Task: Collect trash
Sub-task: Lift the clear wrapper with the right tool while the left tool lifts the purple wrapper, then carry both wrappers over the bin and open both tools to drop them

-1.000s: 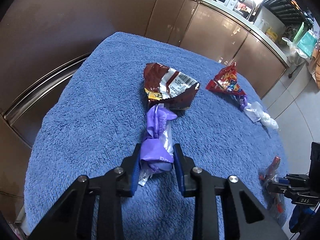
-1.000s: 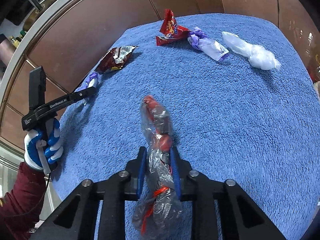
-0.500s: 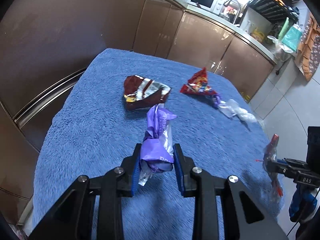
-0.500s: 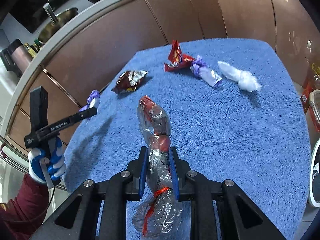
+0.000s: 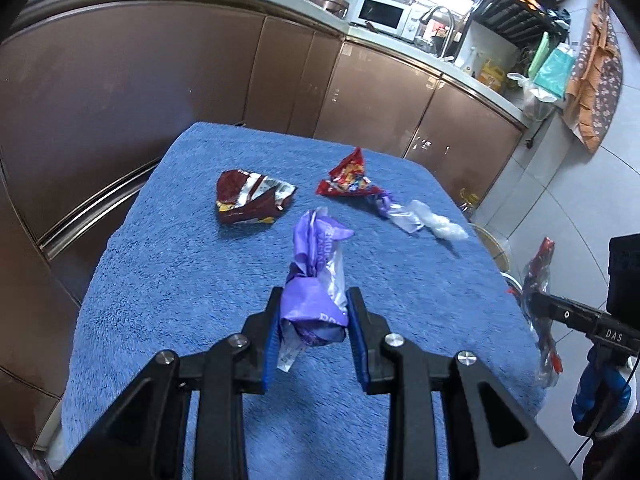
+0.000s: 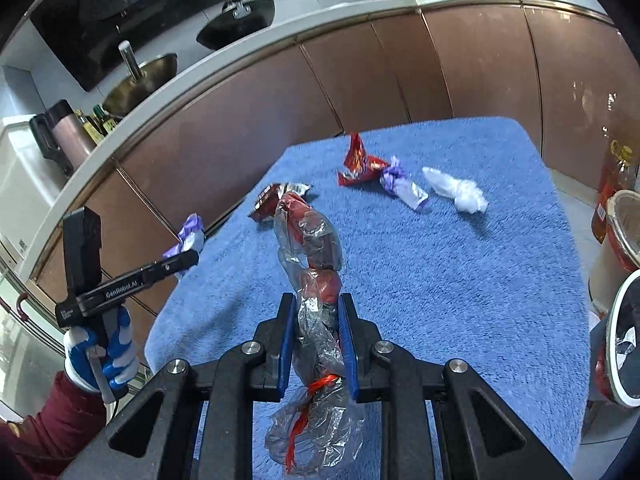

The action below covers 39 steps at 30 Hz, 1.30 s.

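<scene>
My left gripper [image 5: 314, 320] is shut on a crumpled purple wrapper [image 5: 316, 280] and holds it above the blue towel [image 5: 180, 272]. My right gripper [image 6: 318, 320] is shut on a clear plastic bag with red bits [image 6: 310, 256], also raised above the towel [image 6: 460, 280]. On the towel lie a brown snack bag [image 5: 252, 200], a red snack wrapper [image 5: 348, 180], a small purple wrapper [image 5: 392, 210] and a white plastic wad [image 5: 440, 226]. The left gripper also shows in the right wrist view [image 6: 188, 258], the right gripper in the left wrist view [image 5: 536, 300].
Brown kitchen cabinets [image 5: 380, 92] run behind the towel-covered table. A white-rimmed bin [image 6: 624, 340] and a round container [image 6: 620, 232] stand at the right edge of the right wrist view. A microwave [image 5: 384, 14] sits on the counter.
Both grippers have lifted and drawn back from the towel, each still holding its piece of trash. The trash lying on the towel has not moved.
</scene>
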Tool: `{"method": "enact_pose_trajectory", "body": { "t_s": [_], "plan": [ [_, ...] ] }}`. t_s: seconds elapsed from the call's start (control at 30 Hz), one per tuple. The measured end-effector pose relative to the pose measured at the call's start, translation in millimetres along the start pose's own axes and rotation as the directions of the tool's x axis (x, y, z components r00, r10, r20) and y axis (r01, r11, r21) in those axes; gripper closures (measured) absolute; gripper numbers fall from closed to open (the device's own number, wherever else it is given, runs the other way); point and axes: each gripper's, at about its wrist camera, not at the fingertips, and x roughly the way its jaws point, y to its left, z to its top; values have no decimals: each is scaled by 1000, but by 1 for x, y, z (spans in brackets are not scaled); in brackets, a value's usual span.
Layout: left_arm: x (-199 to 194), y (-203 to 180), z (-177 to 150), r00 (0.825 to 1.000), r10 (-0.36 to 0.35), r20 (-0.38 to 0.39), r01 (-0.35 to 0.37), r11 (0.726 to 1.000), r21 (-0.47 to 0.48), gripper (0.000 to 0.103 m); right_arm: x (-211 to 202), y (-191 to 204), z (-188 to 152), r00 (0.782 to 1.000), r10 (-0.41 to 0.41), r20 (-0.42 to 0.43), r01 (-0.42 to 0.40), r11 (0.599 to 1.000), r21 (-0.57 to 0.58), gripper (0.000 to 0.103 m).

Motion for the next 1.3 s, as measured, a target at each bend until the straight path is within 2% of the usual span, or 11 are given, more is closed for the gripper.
{"method": "enact_pose_trajectory", "body": {
  "t_s": [0.4, 0.67, 1.0, 1.3],
  "plan": [
    [-36, -57, 6, 998, -29, 55, 24, 996, 83, 75, -52, -6, -3, 990, 10, 139, -11, 1000, 7, 83],
    [-39, -106, 10, 995, -85, 47, 77, 986, 151, 75, -86, -24, -5, 973, -14, 232, 4, 999, 41, 83],
    [-7, -182, 21, 985, -172, -19, 171, 950, 260, 75, -121, -69, -15, 944, -96, 316, 54, 989, 141, 83],
    [51, -263, 34, 962, -237, -134, 270, 897, 349, 75, -148, -131, -31, 900, -258, 352, 165, 948, 272, 83]
  ]
}}
